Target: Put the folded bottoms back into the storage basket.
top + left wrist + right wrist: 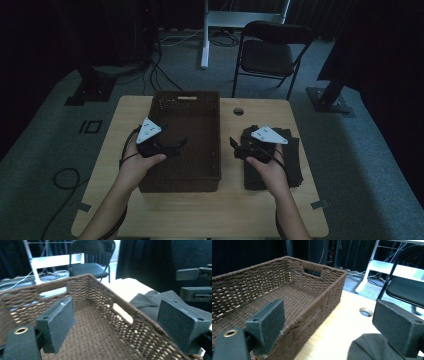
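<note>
A brown woven basket [207, 107] stands in the middle of the wooden table [120, 130], and its inside looks bare. My left gripper [182, 143] hovers over the basket's left part, open, with nothing between its pads [62, 320]. A pile of dark folded cloth [295, 165] lies to the right of the basket. My right gripper [232, 144] is held above that cloth's left edge, open, pointing toward the basket [294, 297]. The cloth [372, 347] shows below the right gripper's jaws, and the cloth [152, 302] also lies beyond the basket rim [125, 306].
A round hole [238, 111] sits in the table behind the cloth. A black folding chair [270, 52] and a white desk frame [205, 35] stand on the floor beyond the table. Cables [65, 177] trail on the floor at left.
</note>
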